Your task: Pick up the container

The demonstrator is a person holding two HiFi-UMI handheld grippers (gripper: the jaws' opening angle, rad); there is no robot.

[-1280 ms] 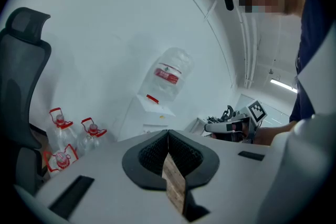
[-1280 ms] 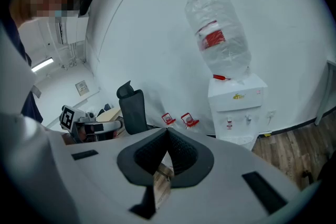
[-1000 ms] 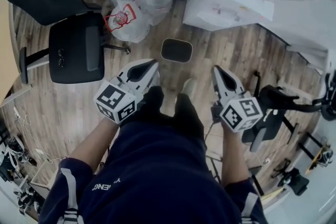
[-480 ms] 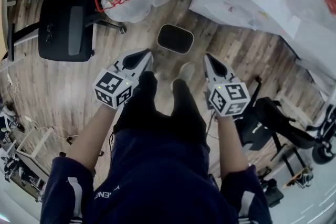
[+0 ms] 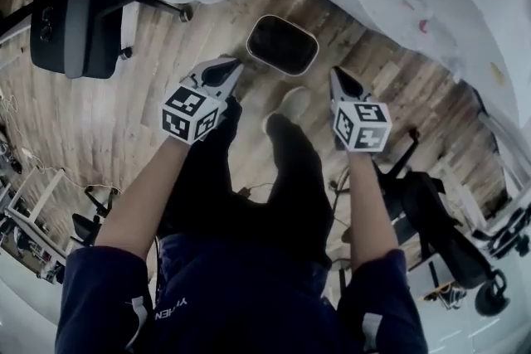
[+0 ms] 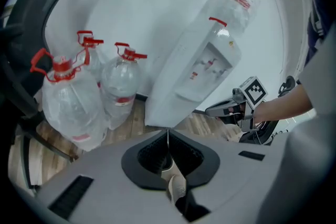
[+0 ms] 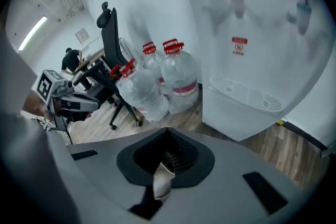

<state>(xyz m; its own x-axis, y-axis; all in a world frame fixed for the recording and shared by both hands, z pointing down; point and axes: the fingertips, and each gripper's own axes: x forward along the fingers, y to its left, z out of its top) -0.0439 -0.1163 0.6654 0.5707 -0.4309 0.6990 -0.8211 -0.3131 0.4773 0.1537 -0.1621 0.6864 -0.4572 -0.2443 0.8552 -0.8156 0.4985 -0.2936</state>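
The container (image 5: 282,44) is a dark, rounded rectangular tub with a pale rim, lying on the wooden floor just ahead of the person's shoes. My left gripper (image 5: 231,67) hangs just left of it and nearer to me, jaws shut and empty. To its right and also nearer is my right gripper (image 5: 338,79), likewise shut on nothing. In the left gripper view the jaws (image 6: 168,135) meet in a thin line; the right gripper view shows the same at its jaws (image 7: 167,135). Neither gripper view shows the container.
Large water bottles with red handles (image 6: 118,86) (image 7: 157,81) stand by a white water dispenser (image 6: 205,60) (image 7: 252,34) against the wall. A black office chair (image 5: 75,12) stands at the left, and another chair base (image 5: 440,228) at the right.
The view has shifted forward: the container now lies closer, between the two gripper tips. Both grippers stay shut and have come nearer to it.
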